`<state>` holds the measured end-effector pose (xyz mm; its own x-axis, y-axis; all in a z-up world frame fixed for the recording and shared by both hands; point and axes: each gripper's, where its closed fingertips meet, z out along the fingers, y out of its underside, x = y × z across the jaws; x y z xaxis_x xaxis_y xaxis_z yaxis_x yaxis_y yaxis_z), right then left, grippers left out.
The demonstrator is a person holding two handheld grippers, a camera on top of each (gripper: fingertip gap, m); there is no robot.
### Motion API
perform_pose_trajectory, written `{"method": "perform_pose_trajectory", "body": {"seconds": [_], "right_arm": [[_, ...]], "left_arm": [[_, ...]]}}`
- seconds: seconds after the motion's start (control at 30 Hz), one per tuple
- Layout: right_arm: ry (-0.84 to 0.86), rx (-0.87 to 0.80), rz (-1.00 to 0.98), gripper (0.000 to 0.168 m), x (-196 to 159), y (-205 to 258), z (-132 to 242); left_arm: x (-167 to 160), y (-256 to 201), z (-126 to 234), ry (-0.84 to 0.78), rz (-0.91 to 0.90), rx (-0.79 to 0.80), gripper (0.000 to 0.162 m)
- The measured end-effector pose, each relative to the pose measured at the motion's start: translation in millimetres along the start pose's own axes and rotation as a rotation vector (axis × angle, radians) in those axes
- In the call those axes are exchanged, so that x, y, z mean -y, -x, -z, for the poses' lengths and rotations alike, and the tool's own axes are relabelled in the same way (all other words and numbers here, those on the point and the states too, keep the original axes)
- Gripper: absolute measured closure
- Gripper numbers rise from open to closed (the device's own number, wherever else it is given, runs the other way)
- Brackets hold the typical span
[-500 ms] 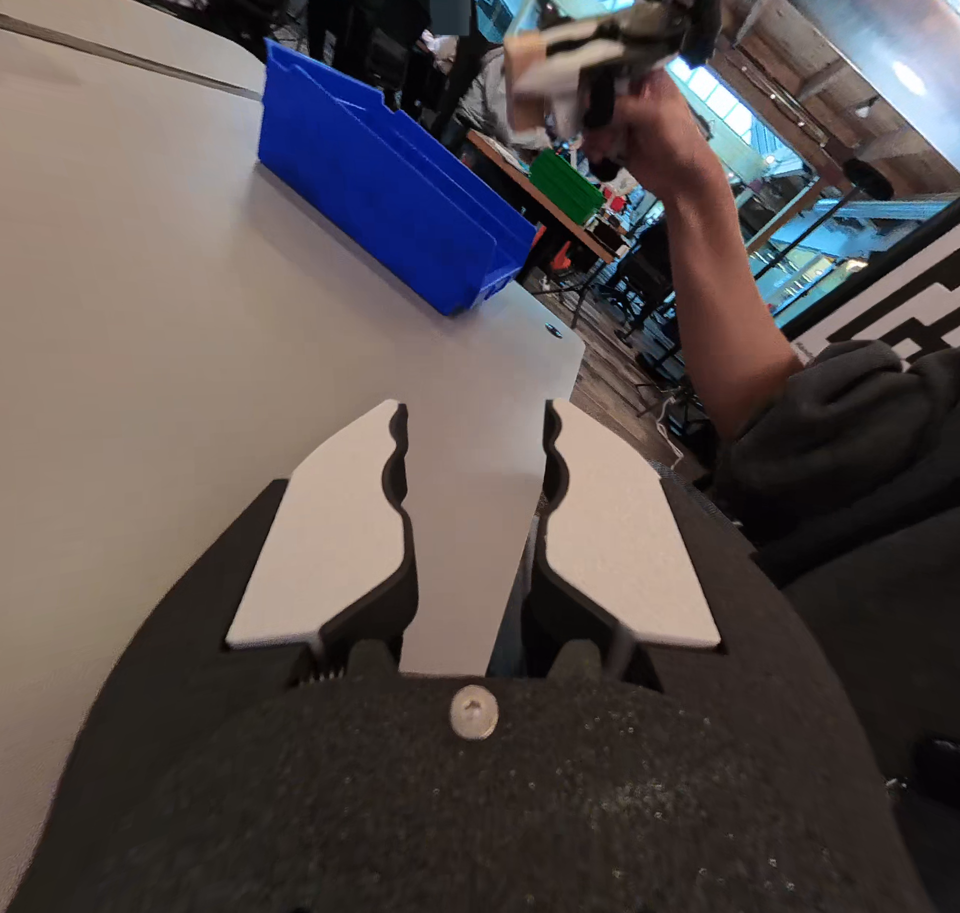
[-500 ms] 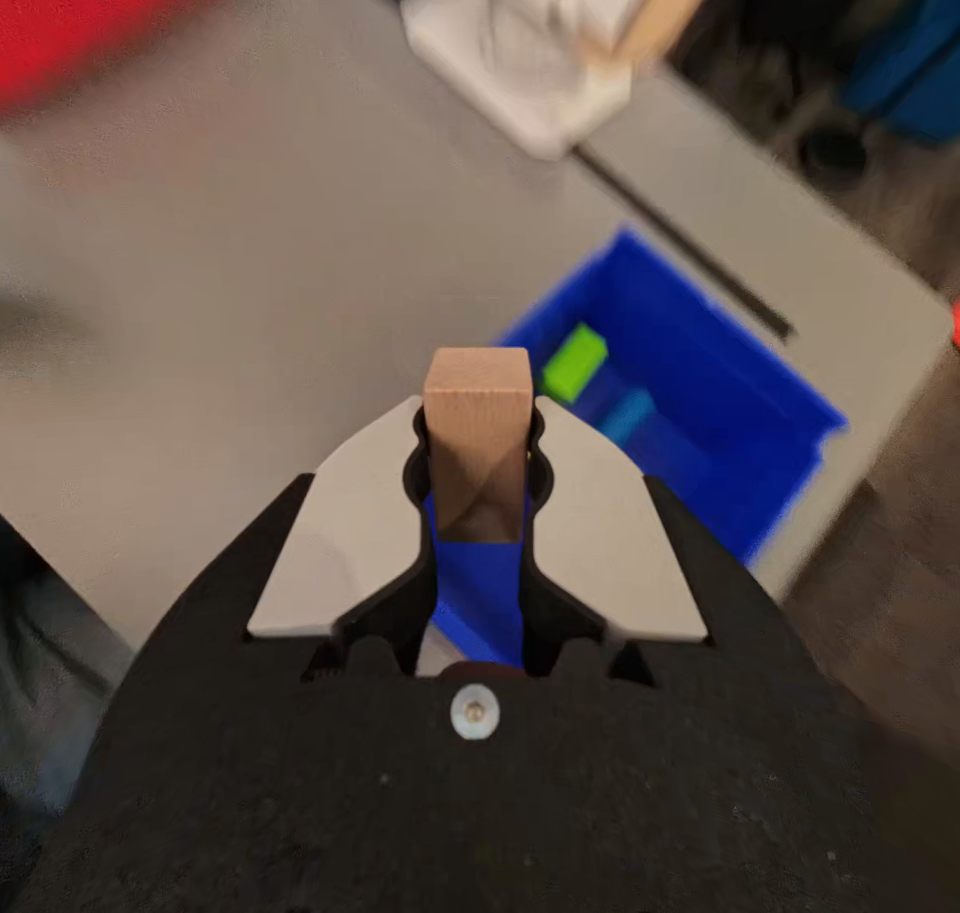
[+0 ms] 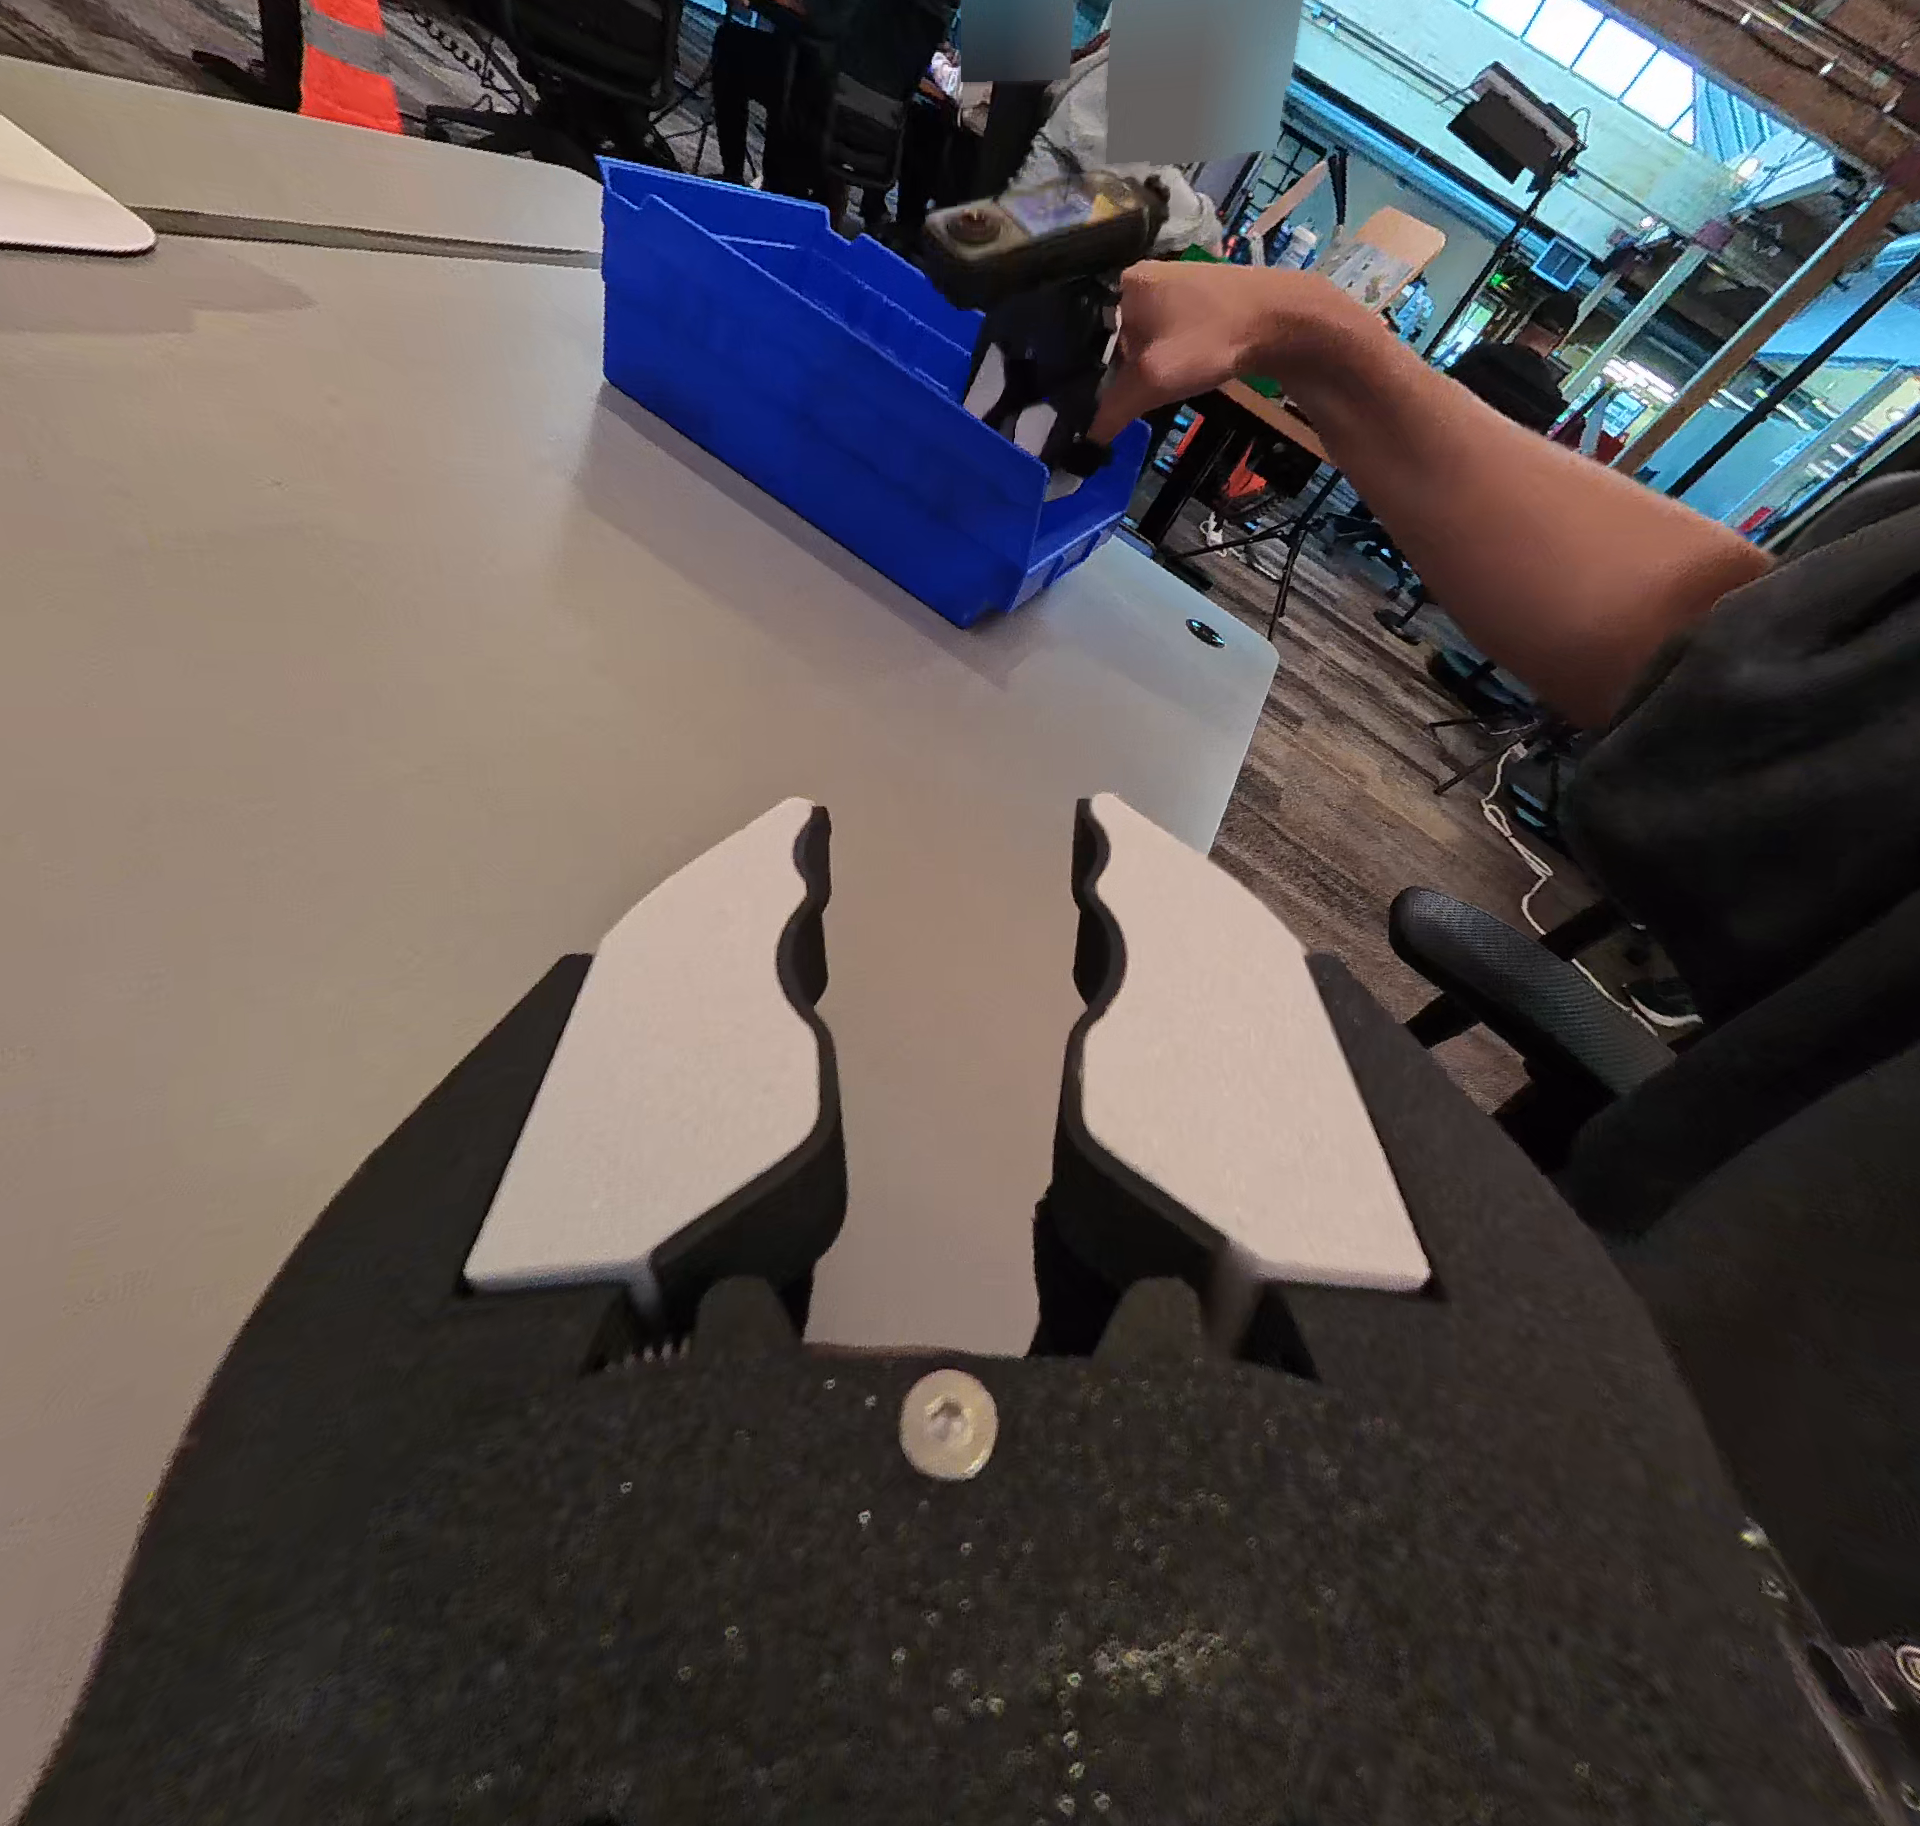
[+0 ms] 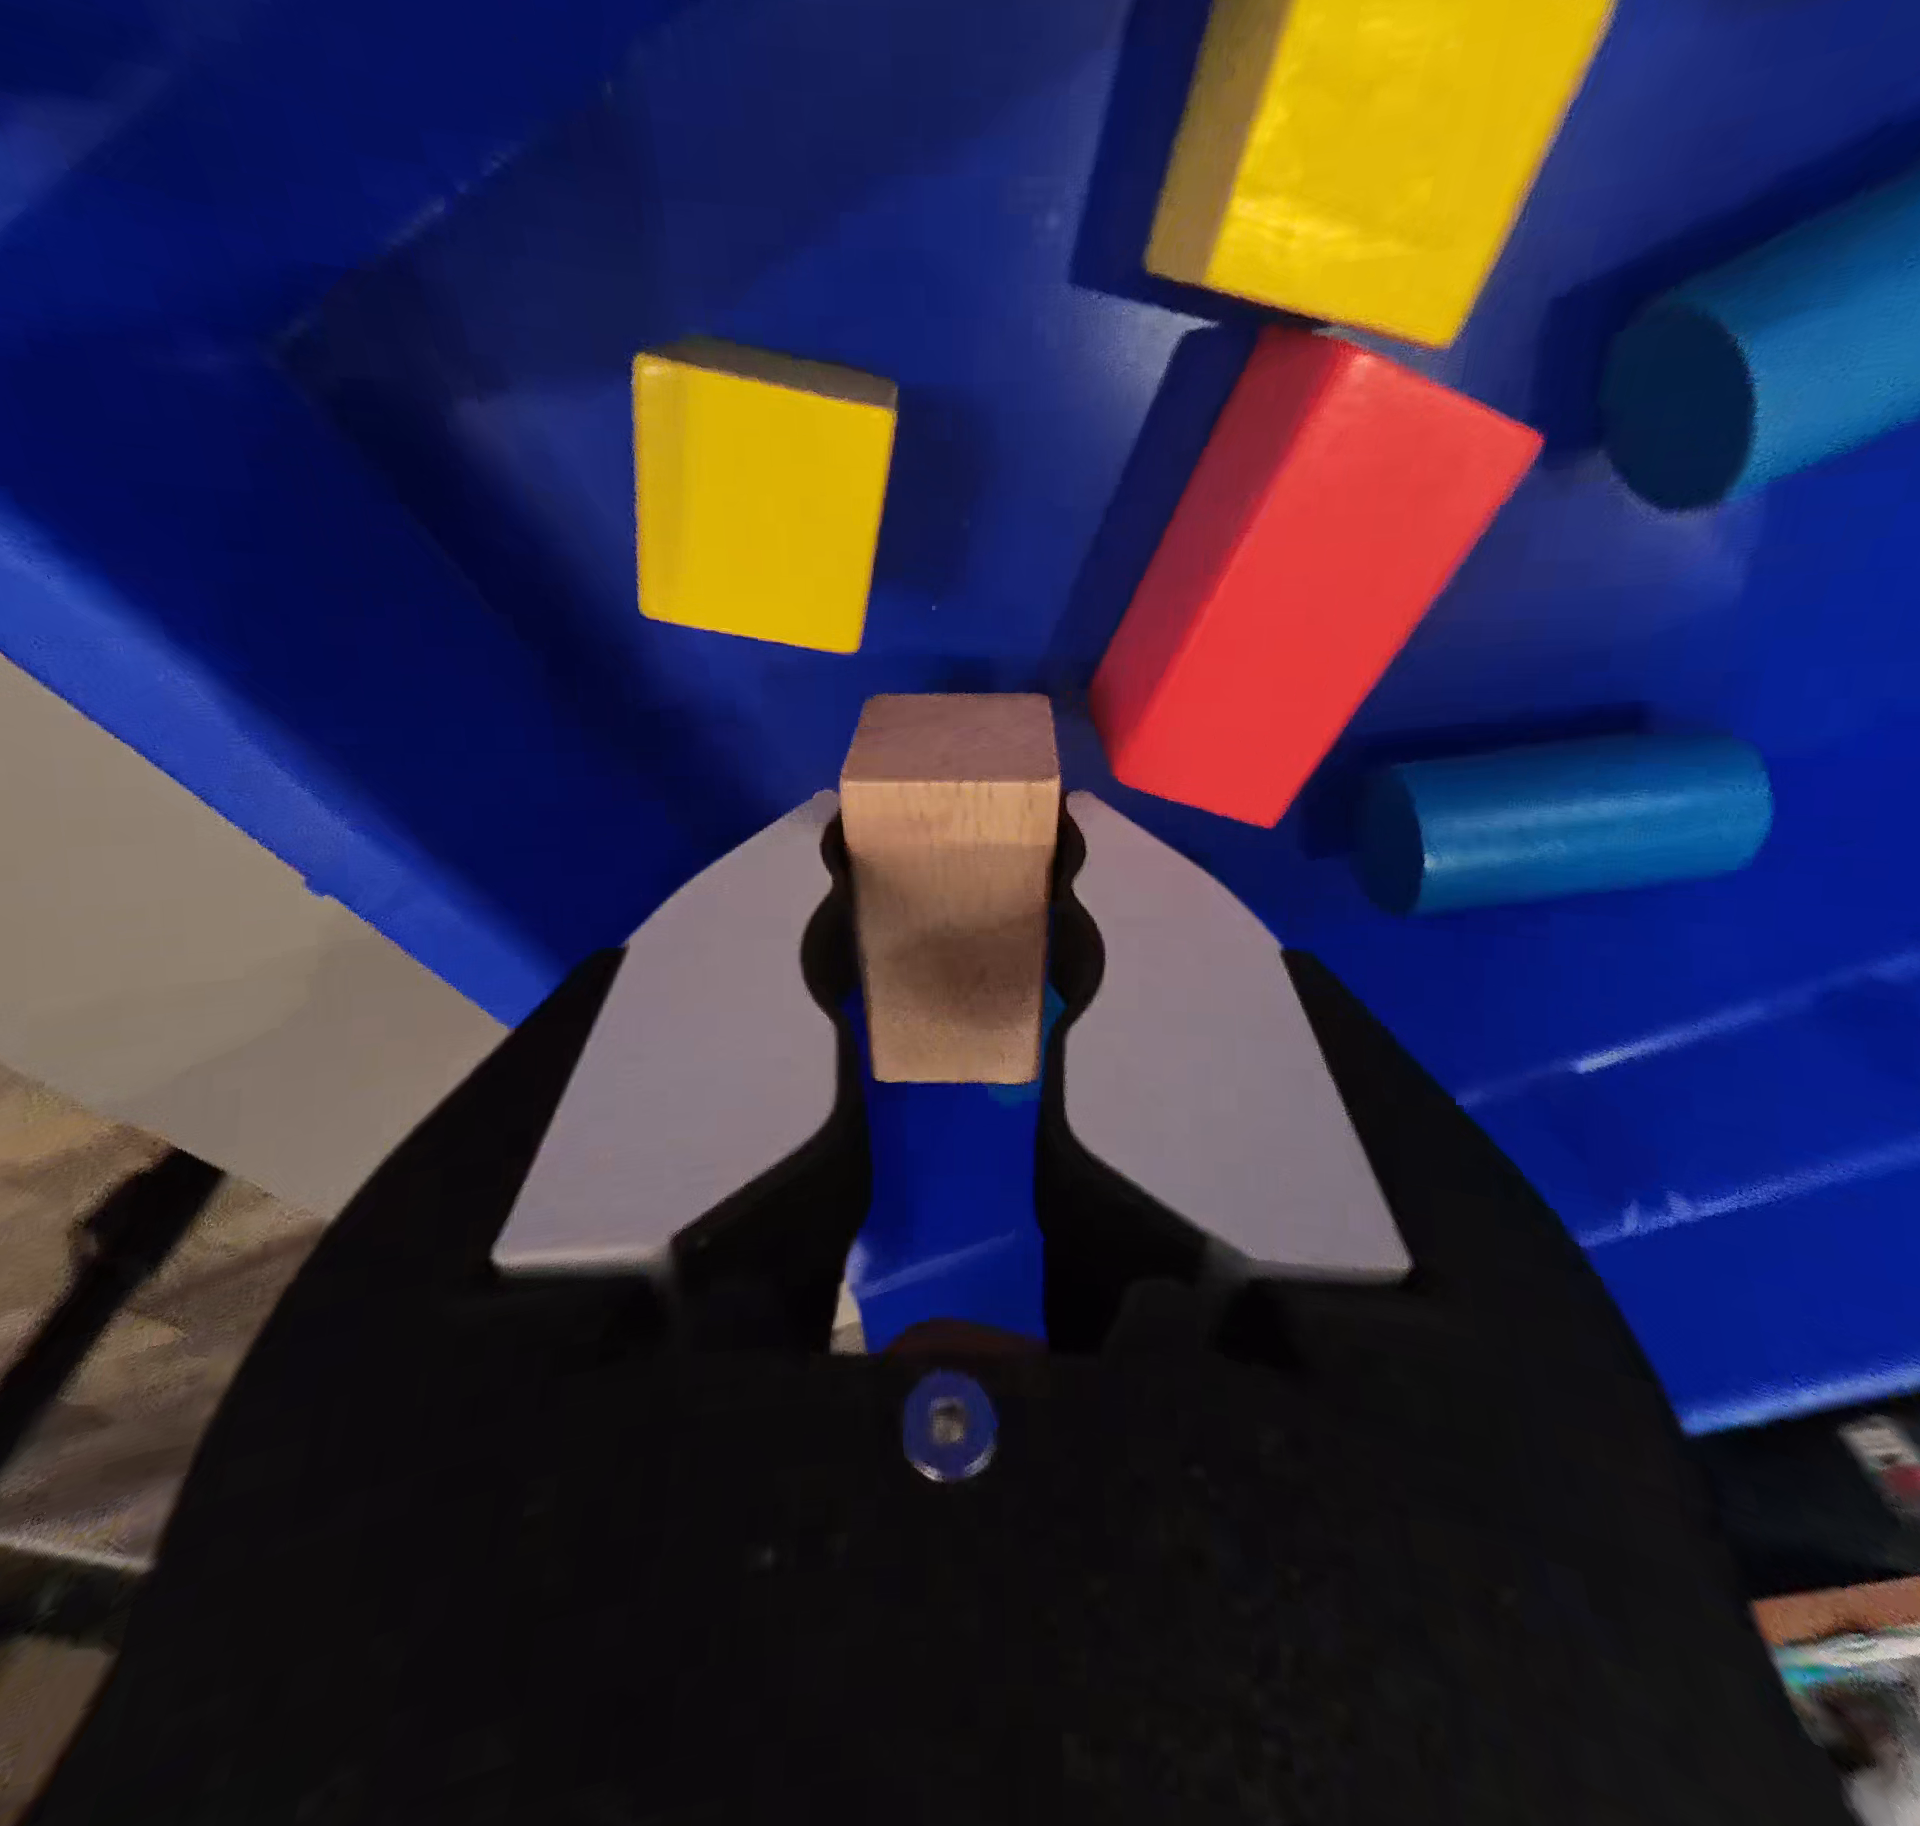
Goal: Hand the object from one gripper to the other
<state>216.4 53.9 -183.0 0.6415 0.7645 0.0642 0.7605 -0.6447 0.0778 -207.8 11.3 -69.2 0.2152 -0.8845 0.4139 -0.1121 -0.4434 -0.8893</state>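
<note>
bare wood is showing between the jaws of the right gripper (image 4: 951,820): a plain wooden block (image 4: 948,883) is being pinched at its sides, its far end sticking out past the fingertips. the gripper is pointing down into the blue bin (image 4: 436,249), close over the bin's floor. from the left wrist view, a person's hand (image 3: 1174,342) is gripping that tool at about 1 o'clock, the bare forearm (image 3: 1507,519) reaching out level from a dark sleeve at 3 o'clock, and the fingers of the tool are dipping behind the bin's near wall.

the left gripper (image 3: 951,841) is hanging low over the grey table (image 3: 312,633), its jaws standing apart with nothing between them, only table top showing in the gap.

only the right wrist view is showing the bin's contents: a small yellow block (image 4: 758,498) at 11 o'clock from the wooden block, a red block (image 4: 1309,581) just beside it at 1 o'clock, a larger yellow block (image 4: 1371,124) touching the red one's far end, and two blue cylinders (image 4: 1569,820) at 3 o'clock and 2 o'clock. only the left wrist view is showing the bin sitting near the table's far right corner, an orange cone (image 3: 348,41) beyond at 11 o'clock, and a chair armrest (image 3: 1527,997) at 3 o'clock.
</note>
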Motion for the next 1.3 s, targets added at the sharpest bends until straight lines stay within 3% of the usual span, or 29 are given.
{"method": "perform_pose_trajectory", "body": {"seconds": [0.13,0.3,0.53,0.63,0.77,0.87,0.93,1.0,1.07,1.17,1.3], "right_arm": [[0.066,0.014,0.134,0.133,-4,-1,-14],[0.023,0.059,0.183,0.134,2,0,-14],[0.015,0.037,0.183,0.133,2,-1,-13],[-0.051,-0.036,0.152,0.129,2,-4,9],[-0.336,-0.293,0.0,0.122,11,1,94],[-0.825,-0.387,-0.22,0.12,34,40,163],[-1.188,-0.283,-0.434,0.126,49,79,180],[-1.431,-0.121,-0.62,0.125,59,118,168],[-1.506,-0.007,-0.689,0.121,68,152,141],[-1.513,-0.074,-0.746,0.117,68,175,109],[-1.519,-0.126,-0.714,0.11,64,186,108]], "left_arm": [[-2,2,2,0.002,-0.005,0.011,0.118],[-1,5,4,-0.004,0.0,0.02,0.118],[-2,4,3,0.001,-0.001,0.017,0.118],[-2,2,4,0.004,-0.013,0.021,0.118],[-4,3,4,0.011,-0.022,0.028,0.118],[-4,6,3,0.006,-0.02,0.041,0.117],[-3,12,4,-0.002,-0.032,0.072,0.115],[-4,19,5,0.003,-0.072,0.116,0.112],[-4,28,8,0.01,-0.119,0.173,0.11],[8,35,20,0.021,-0.144,0.23,0.108],[60,64,64,-0.054,0.032,0.318,0.107]]}}
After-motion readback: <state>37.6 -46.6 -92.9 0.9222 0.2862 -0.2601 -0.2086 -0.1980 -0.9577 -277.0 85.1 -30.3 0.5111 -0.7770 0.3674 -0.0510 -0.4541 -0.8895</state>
